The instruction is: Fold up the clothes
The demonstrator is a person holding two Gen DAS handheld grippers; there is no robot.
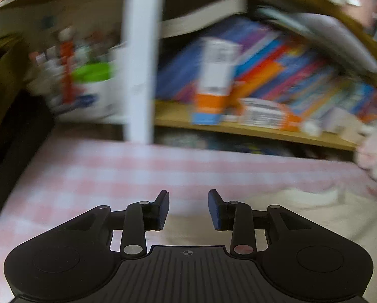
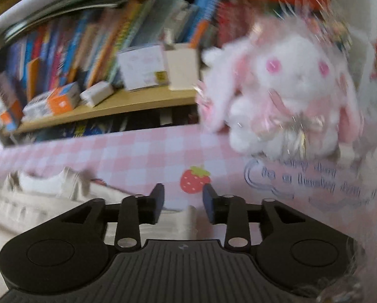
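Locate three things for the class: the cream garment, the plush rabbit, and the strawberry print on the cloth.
cream garment (image 2: 24, 209): right wrist view, on its ribbed body at left.
plush rabbit (image 2: 297, 75): right wrist view, on its white face.
strawberry print (image 2: 194, 183): right wrist view, on the red fruit.

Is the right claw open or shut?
Open. The right claw shows a clear gap between its blue pads, with nothing held; the cream garment lies beneath.

Fluffy plush rabbit (image 2: 289, 96) (matt checked cloth (image 2: 143, 156))
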